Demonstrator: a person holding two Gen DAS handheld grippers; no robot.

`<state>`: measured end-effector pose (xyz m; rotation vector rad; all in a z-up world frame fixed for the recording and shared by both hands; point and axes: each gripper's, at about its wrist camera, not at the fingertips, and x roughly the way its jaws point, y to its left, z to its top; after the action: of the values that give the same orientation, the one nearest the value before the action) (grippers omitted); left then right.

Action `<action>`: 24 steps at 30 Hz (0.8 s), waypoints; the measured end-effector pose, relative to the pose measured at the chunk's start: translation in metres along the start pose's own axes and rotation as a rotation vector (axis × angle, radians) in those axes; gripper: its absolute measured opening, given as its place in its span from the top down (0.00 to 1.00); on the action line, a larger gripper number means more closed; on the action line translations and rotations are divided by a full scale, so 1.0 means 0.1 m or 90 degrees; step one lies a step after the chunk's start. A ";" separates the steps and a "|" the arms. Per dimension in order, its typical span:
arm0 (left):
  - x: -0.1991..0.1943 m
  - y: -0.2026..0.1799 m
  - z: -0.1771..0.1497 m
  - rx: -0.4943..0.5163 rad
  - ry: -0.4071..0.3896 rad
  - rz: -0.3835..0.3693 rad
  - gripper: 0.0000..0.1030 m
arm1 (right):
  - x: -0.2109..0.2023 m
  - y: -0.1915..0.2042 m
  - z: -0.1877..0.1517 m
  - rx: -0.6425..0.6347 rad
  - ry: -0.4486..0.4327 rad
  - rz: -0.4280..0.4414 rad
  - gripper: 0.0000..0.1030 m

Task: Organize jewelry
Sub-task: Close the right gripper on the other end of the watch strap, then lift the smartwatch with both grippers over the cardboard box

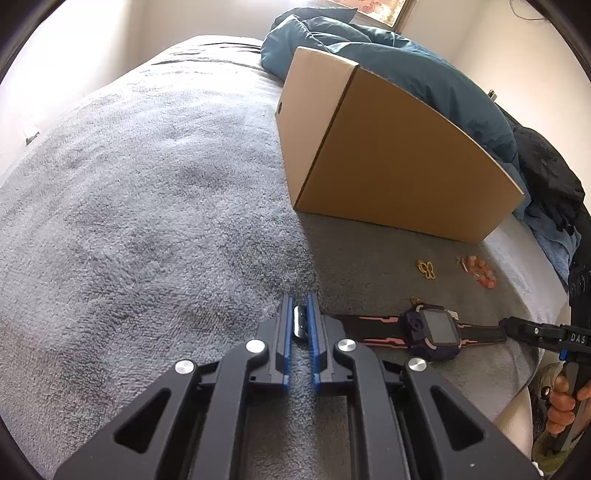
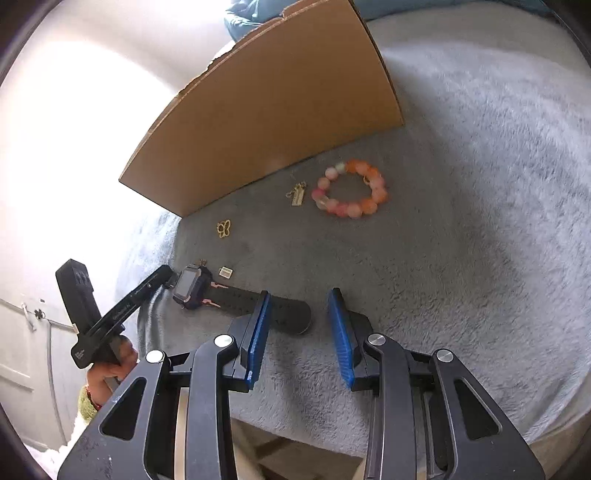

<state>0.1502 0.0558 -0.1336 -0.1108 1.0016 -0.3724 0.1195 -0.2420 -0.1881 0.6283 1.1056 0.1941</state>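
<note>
Watch (image 1: 432, 328) | grey fleece bed (image 1: 147, 221) | box (image 1: 388, 155) behind | pale wall (image 1: 92, 33), perhaps

Fluffy grey blanket (image 2: 461, 221); matt cardboard box (image 1: 388, 155).

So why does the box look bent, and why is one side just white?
Left wrist view: the fisheye lens bows the cardboard box and darkens the corners; the box shades the blanket beside it. Right wrist view: daylight washes out the left side, and the box curves there too.
</note>
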 end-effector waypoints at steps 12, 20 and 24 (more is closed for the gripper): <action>-0.02 -0.26 -0.01 0.033 -0.008 0.069 0.93 | -0.04 0.14 -0.11 0.006 -0.025 -0.029 0.96; -0.30 -0.51 -0.01 0.074 -0.044 0.070 0.95 | -0.45 0.43 -0.10 -0.070 -0.098 -0.035 0.99; -0.44 -0.61 0.01 0.091 -0.063 0.056 0.96 | -0.61 0.59 -0.08 -0.108 -0.125 -0.044 0.99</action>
<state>0.1143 0.0148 -0.0817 0.0433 0.8771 -0.3530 0.0941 -0.2183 -0.1099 0.4469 0.9086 0.1615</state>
